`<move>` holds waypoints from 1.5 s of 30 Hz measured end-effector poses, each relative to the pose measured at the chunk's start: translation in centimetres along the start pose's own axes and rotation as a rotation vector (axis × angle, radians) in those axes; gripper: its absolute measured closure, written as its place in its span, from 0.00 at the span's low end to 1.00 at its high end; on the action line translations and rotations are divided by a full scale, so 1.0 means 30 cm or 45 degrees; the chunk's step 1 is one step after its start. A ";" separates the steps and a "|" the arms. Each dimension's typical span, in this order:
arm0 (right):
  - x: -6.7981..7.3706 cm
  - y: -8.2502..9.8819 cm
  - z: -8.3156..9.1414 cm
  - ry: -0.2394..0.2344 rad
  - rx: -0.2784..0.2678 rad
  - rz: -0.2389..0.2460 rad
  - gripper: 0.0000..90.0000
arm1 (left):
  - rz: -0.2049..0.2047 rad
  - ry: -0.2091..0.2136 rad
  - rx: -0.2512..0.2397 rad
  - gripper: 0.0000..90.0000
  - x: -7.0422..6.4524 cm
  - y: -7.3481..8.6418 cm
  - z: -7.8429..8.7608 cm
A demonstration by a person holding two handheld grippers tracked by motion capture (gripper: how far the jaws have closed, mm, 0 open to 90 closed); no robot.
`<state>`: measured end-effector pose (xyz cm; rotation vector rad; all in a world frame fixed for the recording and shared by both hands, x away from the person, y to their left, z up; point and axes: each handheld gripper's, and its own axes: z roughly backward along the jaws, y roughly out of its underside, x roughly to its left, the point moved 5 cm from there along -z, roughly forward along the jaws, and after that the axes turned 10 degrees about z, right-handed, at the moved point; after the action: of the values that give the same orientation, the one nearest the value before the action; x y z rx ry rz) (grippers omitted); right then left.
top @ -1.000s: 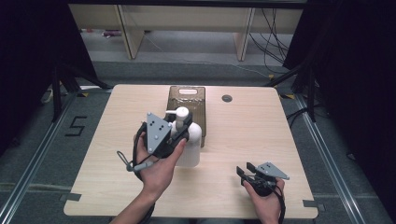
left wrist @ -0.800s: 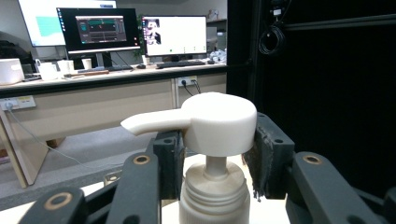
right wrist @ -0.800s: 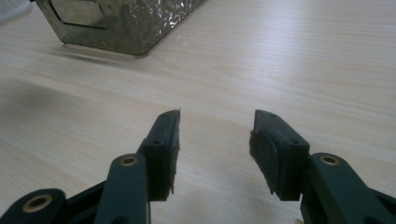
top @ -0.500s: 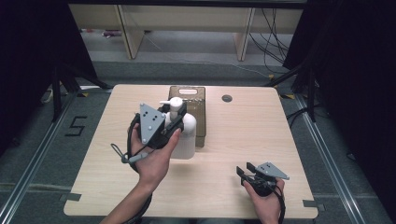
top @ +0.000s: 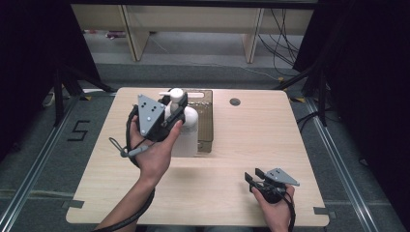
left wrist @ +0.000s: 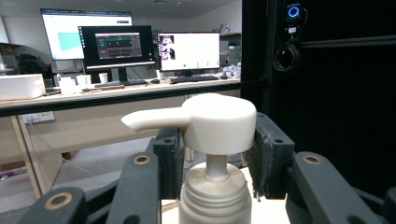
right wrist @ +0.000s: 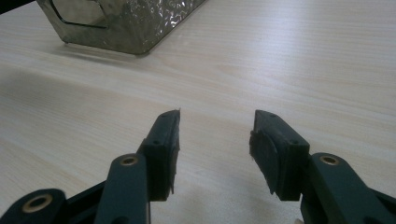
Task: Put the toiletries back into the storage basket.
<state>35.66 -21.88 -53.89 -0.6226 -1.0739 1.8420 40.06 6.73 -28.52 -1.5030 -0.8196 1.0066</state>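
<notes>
Your left gripper (top: 175, 112) clamps the white pump bottle (top: 186, 130) at its neck, apparently lifted, at the tray's (top: 207, 121) nine o'clock edge. Your right gripper (top: 252, 179) rests on the table (top: 241, 125) at five o'clock, jaws apart, holding nothing.

Overhead light even on wooden table (top: 232, 193); dark surround at frame sides. Soft shadow beside pump bottle (top: 186, 133). Glare on dimpled metal tray (right wrist: 126, 23). Monitors (left wrist: 187, 49) bright, slightly soft. Right gripper (right wrist: 215, 140) sharp; table grain behind blurs toward top.
</notes>
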 end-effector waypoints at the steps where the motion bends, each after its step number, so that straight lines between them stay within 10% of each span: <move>1: 0.000 -0.001 -0.002 -0.003 -0.007 0.002 0.58 | 0.001 0.000 0.000 0.66 0.002 -0.002 -0.002; 45: -0.012 -0.003 -0.003 0.010 -0.035 0.056 0.58 | 0.011 0.000 -0.015 0.66 0.007 -0.068 -0.155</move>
<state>35.96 -22.15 -53.87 -0.6737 -1.0897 1.8637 44.44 5.39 -26.35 -1.5176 -0.8204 1.0099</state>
